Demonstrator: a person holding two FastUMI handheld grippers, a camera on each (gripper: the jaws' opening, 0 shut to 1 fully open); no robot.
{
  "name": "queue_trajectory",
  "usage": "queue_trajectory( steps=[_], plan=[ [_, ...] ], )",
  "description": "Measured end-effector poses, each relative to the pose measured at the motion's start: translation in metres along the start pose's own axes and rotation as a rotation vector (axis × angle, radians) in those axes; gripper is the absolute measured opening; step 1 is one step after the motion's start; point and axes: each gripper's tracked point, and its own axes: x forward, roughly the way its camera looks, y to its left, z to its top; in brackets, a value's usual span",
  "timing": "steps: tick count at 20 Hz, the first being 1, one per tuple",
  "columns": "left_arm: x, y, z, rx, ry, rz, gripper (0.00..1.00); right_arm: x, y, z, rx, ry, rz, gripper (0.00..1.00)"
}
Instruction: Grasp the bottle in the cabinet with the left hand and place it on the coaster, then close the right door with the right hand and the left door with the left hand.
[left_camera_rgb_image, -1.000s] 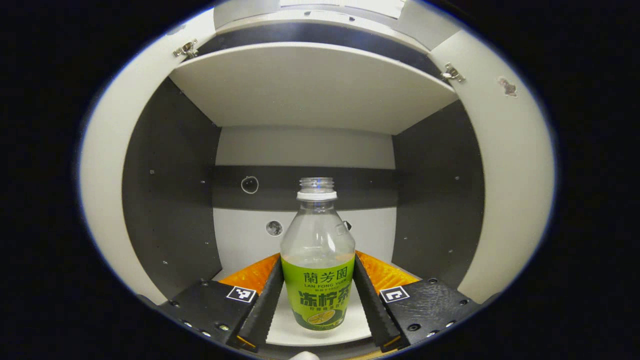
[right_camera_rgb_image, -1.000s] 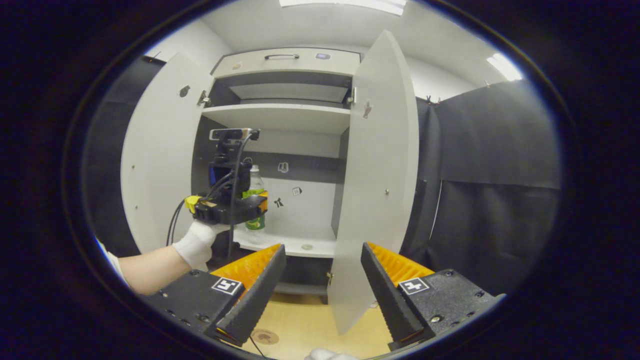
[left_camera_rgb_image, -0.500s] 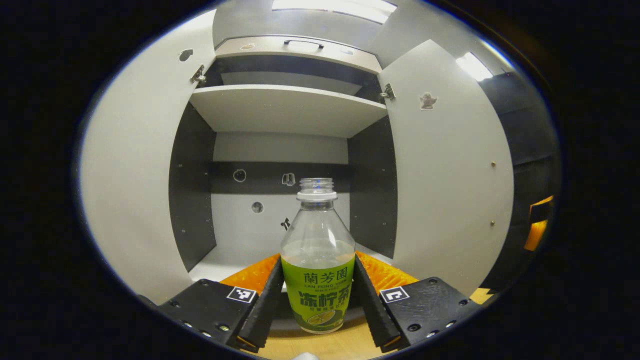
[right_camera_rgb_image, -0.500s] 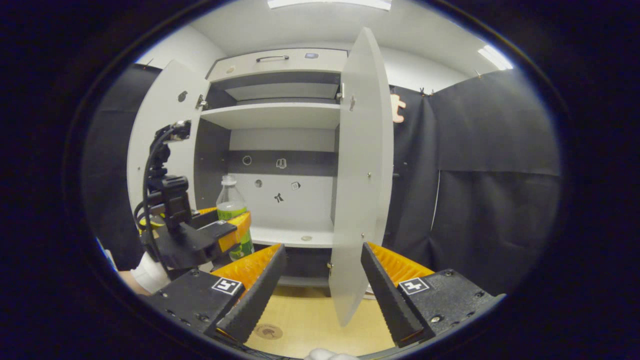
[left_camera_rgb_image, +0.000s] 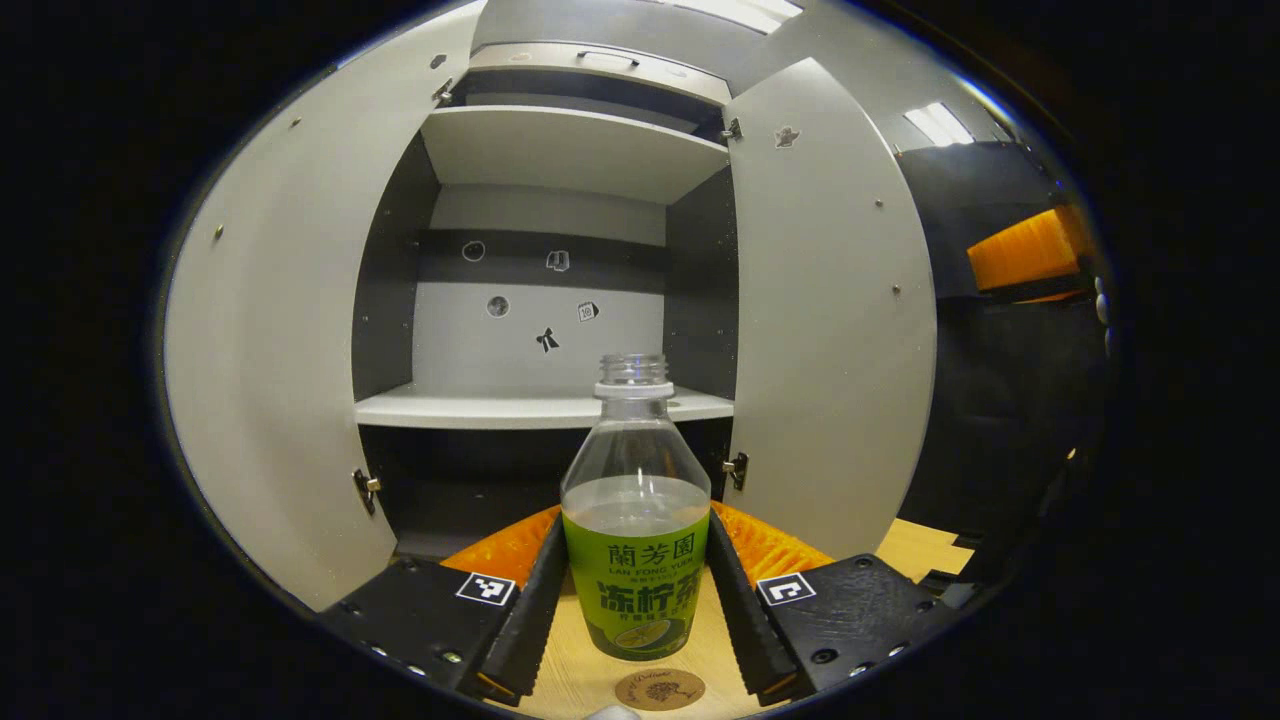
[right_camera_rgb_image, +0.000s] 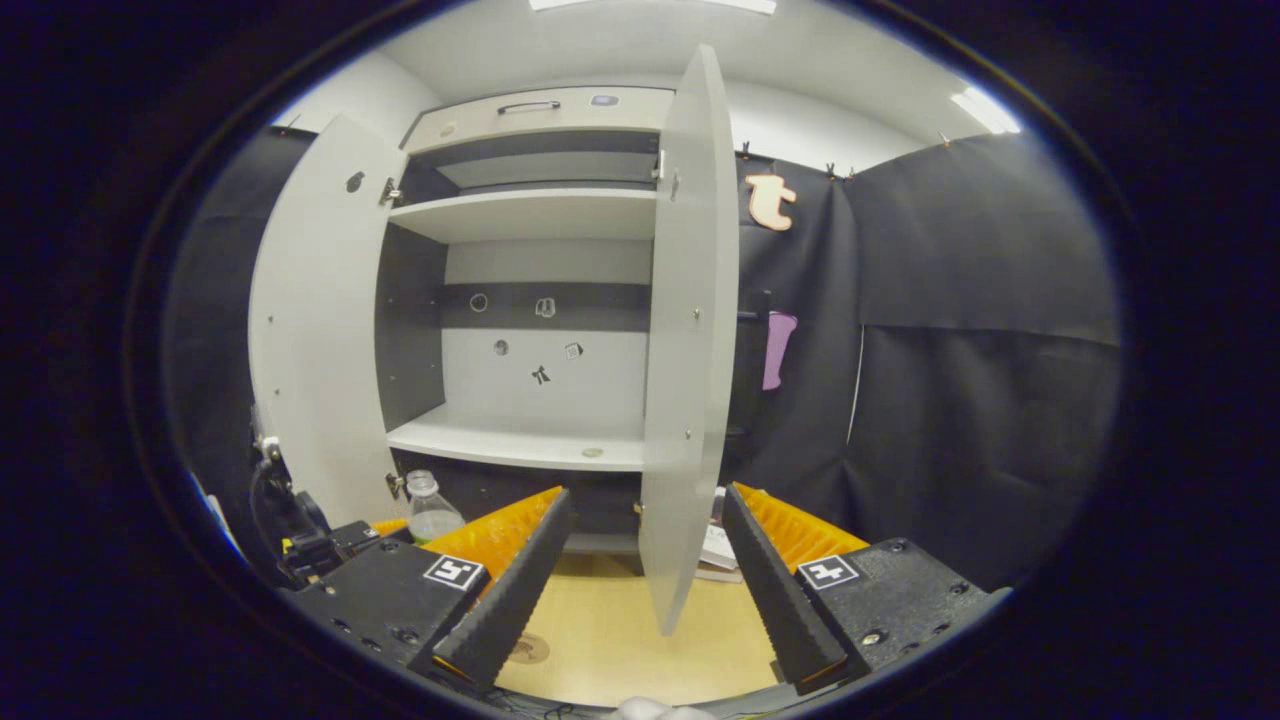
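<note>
In the left gripper view, my left gripper is shut on a clear uncapped bottle with a green label, held upright above the wooden table. A round brown coaster lies on the table just below and in front of the bottle. Behind stands the cabinet, both doors open: the left door and the right door. In the right gripper view, my right gripper stands open and holds nothing, facing the right door's edge. The bottle's top and the coaster show at lower left.
The cabinet's lower shelf and upper shelf are bare, with small stickers on the back wall. Something flat and white lies on the table behind the right door. Black cloth walls the booth to the right.
My left gripper has drawn the bottle out of the cabinet and down toward the table, over the coaster. My right gripper has shifted slightly, now seeing the right door more edge-on.
</note>
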Motion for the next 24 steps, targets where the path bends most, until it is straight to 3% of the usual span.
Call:
queue_trajectory(
  steps=[4, 10, 13, 15, 16, 17, 19, 20, 21, 22, 24],
  plan=[
    [-0.011, -0.005, -0.045, -0.013, 0.002, -0.025, 0.73, -0.002, -0.008, -0.010, -0.017, 0.030, -0.013, 0.99],
    [-0.012, -0.015, -0.105, 0.048, 0.007, -0.070, 0.73, -0.002, -0.014, -0.026, -0.043, 0.072, -0.020, 0.99],
    [-0.009, -0.022, -0.135, 0.019, 0.038, -0.092, 0.73, 0.001, -0.013, -0.035, -0.060, 0.096, -0.018, 0.99],
    [-0.007, -0.026, -0.146, 0.008, 0.045, -0.096, 0.73, 0.002, -0.014, -0.038, -0.064, 0.109, -0.018, 0.99],
    [-0.005, -0.026, -0.149, 0.010, 0.040, -0.096, 0.77, 0.003, -0.013, -0.039, -0.067, 0.111, -0.015, 0.99],
    [-0.004, -0.025, -0.153, 0.011, 0.045, -0.095, 0.73, 0.003, -0.012, -0.040, -0.072, 0.115, -0.014, 0.99],
    [-0.006, -0.025, -0.160, 0.003, 0.050, -0.097, 0.73, 0.004, -0.011, -0.040, -0.083, 0.116, -0.011, 0.99],
    [-0.006, -0.024, -0.162, 0.004, 0.045, -0.095, 0.79, 0.004, -0.011, -0.041, -0.087, 0.116, -0.008, 0.99],
    [-0.006, -0.024, -0.165, 0.010, 0.049, -0.097, 0.75, 0.004, -0.010, -0.041, -0.092, 0.117, -0.007, 0.99],
    [-0.007, -0.024, -0.169, 0.019, 0.058, -0.096, 0.79, 0.004, -0.010, -0.041, -0.097, 0.118, -0.005, 0.99],
    [-0.008, -0.025, -0.174, 0.026, 0.061, -0.099, 0.75, 0.004, -0.009, -0.042, -0.102, 0.122, -0.003, 0.99]
  ],
)
